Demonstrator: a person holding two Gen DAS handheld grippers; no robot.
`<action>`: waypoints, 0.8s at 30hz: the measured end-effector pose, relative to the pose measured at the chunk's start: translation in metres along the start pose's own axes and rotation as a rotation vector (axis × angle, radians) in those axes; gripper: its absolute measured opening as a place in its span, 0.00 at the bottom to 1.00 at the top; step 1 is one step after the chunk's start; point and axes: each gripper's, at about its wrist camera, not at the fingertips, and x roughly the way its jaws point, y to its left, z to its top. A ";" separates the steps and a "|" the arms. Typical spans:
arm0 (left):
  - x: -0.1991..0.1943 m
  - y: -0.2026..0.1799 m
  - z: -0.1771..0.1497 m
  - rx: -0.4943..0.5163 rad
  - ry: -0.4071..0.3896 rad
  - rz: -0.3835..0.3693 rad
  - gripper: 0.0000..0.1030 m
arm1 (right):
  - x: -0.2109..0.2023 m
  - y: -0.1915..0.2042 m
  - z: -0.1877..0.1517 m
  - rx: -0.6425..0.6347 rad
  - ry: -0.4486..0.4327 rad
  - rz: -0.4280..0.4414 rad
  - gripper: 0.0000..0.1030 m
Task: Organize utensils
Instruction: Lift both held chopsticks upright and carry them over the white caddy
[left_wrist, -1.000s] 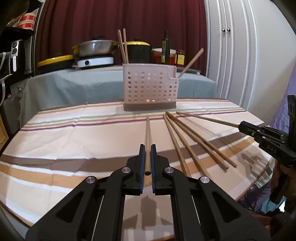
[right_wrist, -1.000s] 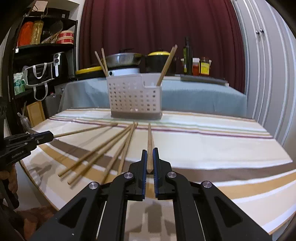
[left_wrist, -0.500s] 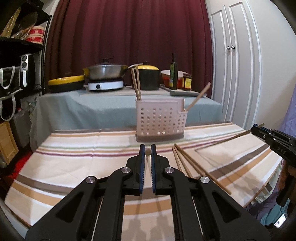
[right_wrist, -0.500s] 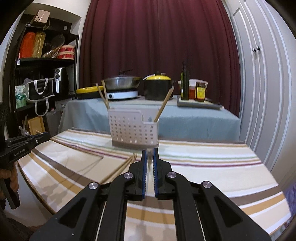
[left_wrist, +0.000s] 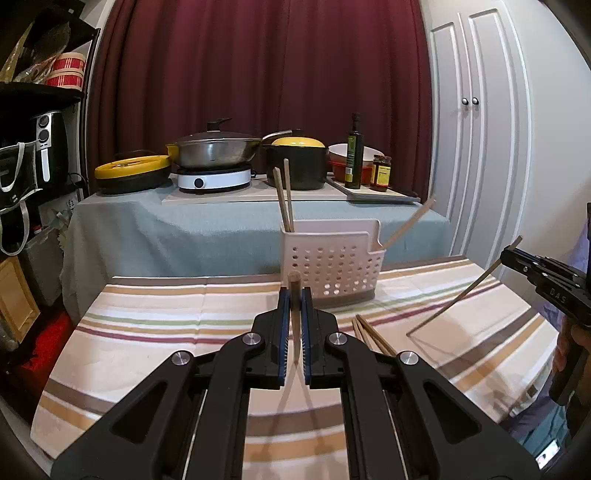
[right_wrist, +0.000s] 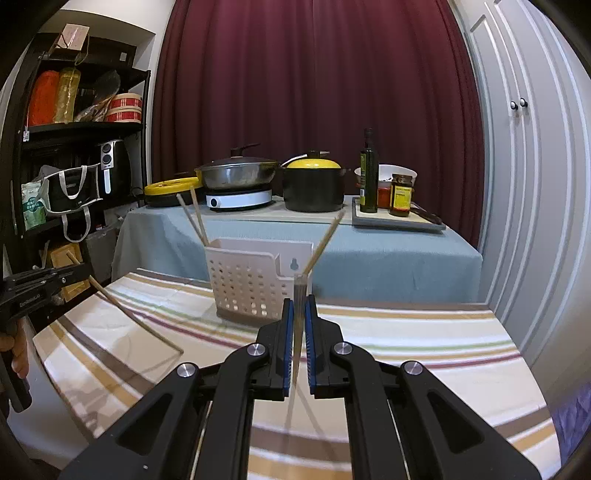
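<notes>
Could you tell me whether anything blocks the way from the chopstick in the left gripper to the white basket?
Nothing visible does. The chopstick in the left gripper faces the white basket across bare striped tablecloth; the loose chopsticks lie off to the right.

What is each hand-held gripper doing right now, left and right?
Left hand-held gripper: shut on a chopstick, lifted off the table.
Right hand-held gripper: shut on a second chopstick, also lifted.

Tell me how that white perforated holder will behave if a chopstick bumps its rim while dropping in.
The holder looks like thin plastic, so probably light and apt to slide on the striped cloth. Its flat base should resist tipping, though three chopsticks already lean inside it.
</notes>
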 end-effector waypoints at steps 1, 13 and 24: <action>0.003 0.002 0.003 -0.004 -0.001 -0.001 0.06 | 0.004 0.000 0.003 -0.004 -0.004 0.001 0.07; 0.038 0.019 0.029 -0.049 -0.034 -0.004 0.06 | 0.040 -0.005 0.022 0.017 -0.051 0.018 0.07; 0.044 0.016 0.059 -0.060 -0.080 -0.037 0.06 | 0.045 0.000 0.041 0.020 -0.088 0.042 0.07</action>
